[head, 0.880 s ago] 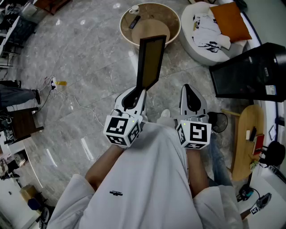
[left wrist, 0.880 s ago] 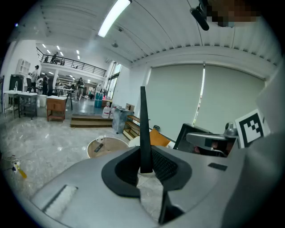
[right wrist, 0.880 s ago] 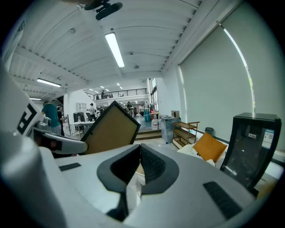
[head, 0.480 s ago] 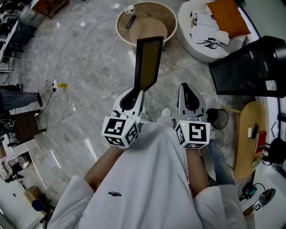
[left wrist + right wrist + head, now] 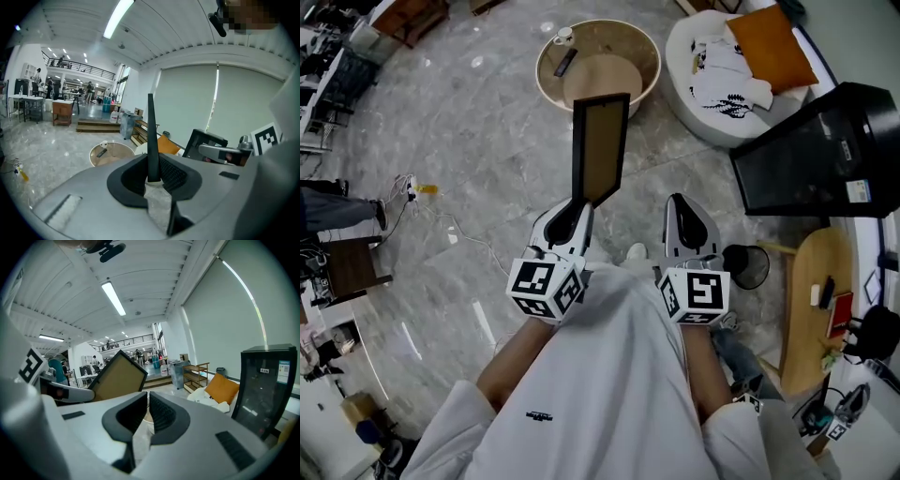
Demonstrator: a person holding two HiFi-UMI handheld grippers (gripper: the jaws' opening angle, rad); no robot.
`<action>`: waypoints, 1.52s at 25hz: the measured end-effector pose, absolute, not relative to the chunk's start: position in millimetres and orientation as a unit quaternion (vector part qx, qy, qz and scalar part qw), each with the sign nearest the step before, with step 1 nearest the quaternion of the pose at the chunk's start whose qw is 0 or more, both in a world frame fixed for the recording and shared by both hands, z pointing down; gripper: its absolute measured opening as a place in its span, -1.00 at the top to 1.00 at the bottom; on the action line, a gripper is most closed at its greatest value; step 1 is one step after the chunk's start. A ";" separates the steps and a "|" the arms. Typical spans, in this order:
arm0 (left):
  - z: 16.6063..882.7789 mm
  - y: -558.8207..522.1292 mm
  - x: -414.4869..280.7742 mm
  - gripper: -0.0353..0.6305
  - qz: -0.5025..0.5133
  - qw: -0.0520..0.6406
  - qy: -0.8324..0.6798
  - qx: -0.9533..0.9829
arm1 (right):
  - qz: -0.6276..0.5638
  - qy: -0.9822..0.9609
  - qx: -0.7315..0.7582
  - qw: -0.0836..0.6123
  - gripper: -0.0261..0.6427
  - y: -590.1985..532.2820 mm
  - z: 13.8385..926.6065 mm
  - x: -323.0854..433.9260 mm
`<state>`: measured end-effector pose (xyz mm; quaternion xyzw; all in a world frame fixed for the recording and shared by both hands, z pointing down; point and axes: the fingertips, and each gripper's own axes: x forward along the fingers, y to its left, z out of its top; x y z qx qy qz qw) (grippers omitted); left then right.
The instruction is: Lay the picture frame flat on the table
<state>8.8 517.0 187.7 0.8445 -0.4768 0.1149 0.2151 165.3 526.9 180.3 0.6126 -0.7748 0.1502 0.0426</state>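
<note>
The left gripper (image 5: 575, 208) is clenching the near edge of the one black-rimmed, brown-backed picture frame (image 5: 600, 145), carrying it upright in the air, nearer than the round beige rimmed table (image 5: 649, 58). The right gripper (image 5: 679, 202) is hanging empty, jaws nearly together. The table is holding one dark remote (image 5: 565, 62) and one white cup (image 5: 562, 36)
</note>
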 end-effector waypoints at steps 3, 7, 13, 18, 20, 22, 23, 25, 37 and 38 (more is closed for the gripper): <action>188.4 510.7 14.3 0.69 0.114 0.218 -0.481 0.841 | 0.158 -0.776 0.609 0.044 0.90 522.7 184.4 172.0; 189.5 497.5 10.6 0.69 0.116 0.222 -0.490 0.835 | 0.163 -0.783 0.598 0.047 0.90 506.9 187.7 167.9; 200.4 450.4 6.8 0.69 0.110 0.232 -0.492 0.832 | 0.165 -0.787 0.592 0.058 0.90 458.4 196.7 163.4; 208.0 378.9 -3.1 0.69 0.104 0.238 -0.487 0.834 | 0.168 -0.783 0.594 0.071 0.90 390.2 206.7 153.7; 212.0 343.7 -9.2 0.69 0.107 0.241 -0.483 0.835 | 0.172 -0.778 0.599 0.072 0.91 356.6 209.1 148.5; 215.4 306.8 -17.4 0.69 0.112 0.247 -0.477 0.836 | 0.176 -0.773 0.605 0.074 0.90 321.8 209.8 141.0; 216.6 287.9 -22.8 0.69 0.115 0.251 -0.474 0.836 | 0.179 -0.771 0.606 0.076 0.90 303.9 210.3 135.7; 218.4 248.8 -35.3 0.69 0.122 0.257 -0.468 0.836 | 0.185 -0.768 0.608 0.082 0.90 266.2 212.1 123.5; 229.5 78.3 -105.7 0.69 0.136 0.280 -0.456 0.834 | 0.189 -0.777 0.591 0.110 0.91 85.6 214.6 43.5; 230.3 70.1 -110.4 0.69 0.136 0.280 -0.457 0.833 | 0.187 -0.778 0.589 0.112 0.91 76.7 214.1 39.8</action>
